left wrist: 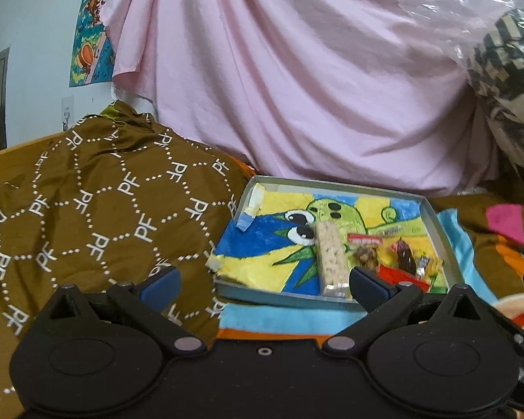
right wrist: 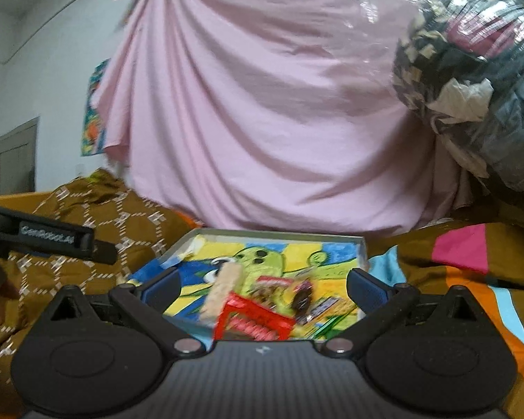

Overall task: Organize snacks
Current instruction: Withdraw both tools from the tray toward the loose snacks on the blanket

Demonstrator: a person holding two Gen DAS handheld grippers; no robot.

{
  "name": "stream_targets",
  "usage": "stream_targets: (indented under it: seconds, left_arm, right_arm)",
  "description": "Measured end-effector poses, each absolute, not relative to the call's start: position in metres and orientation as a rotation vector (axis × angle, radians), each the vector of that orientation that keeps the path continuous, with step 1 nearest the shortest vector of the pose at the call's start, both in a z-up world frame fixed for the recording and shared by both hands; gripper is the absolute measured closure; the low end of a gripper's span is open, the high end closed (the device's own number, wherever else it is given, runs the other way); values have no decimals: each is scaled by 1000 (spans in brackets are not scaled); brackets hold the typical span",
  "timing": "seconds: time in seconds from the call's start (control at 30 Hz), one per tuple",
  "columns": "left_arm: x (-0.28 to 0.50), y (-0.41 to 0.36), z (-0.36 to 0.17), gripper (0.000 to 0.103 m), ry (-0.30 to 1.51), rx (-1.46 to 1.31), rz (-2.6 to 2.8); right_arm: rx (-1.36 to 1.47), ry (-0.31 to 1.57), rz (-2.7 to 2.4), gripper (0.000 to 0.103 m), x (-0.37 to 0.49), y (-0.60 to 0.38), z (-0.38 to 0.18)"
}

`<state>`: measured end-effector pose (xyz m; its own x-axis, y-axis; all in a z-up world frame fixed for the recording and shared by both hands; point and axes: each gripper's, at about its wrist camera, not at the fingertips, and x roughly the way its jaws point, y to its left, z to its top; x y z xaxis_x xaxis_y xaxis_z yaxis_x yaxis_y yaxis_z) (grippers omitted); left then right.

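Black, matte plastic housing with two round discs fills the bottom of each view, and from it two hinged arms reach forward to blue, ribbed rubber pads. Both the left gripper (left wrist: 263,281) and the right gripper (right wrist: 262,288) stand spread wide, holding nothing. Just ahead of the left gripper, slightly toward its right finger, a shallow rectangular grey tray (left wrist: 440,230) with thin upright walls sits on the bed; its floor is lined with a crayon-bright drawing of a green cartoon creature on blue and yellow. Inside the tray, a pale, speckled puffed-rice bar (left wrist: 330,256) in clear wrapper lies flat, a long narrow block whose long axis runs away from the gripper, its near end by the tray's front wall close to the right finger. Beside it, toward the right, lie a small clear packet of brown nuts (left wrist: 366,253) with a red header, a dark glossy wrapped candy (left wrist: 405,256), and a flat red packet (left wrist: 398,275). From the right gripper the same tray sits directly ahead between the fingers, with the red packet nearest and the picture blurred. Left of the tray, a silky brown cloth (left wrist: 97,209) printed with white dotted hexagons lies rumpled. Beyond everything hangs a soft pink sheet (left wrist: 297,70) in deep folds, and a crinkled clear plastic bag (left wrist: 506,52) of dark patterned clothing bulges at the far right.
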<state>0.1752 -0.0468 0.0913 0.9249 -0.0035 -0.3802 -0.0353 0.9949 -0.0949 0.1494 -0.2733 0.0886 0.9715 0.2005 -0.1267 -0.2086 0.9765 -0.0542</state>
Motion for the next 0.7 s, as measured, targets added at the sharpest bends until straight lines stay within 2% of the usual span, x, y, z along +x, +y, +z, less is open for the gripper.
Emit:
stream_targets:
  seconds: [0.7]
  left_arm:
    - [108, 11, 43, 1, 473, 14, 14]
  right_arm:
    - [-175, 328, 399, 0, 91, -210, 52]
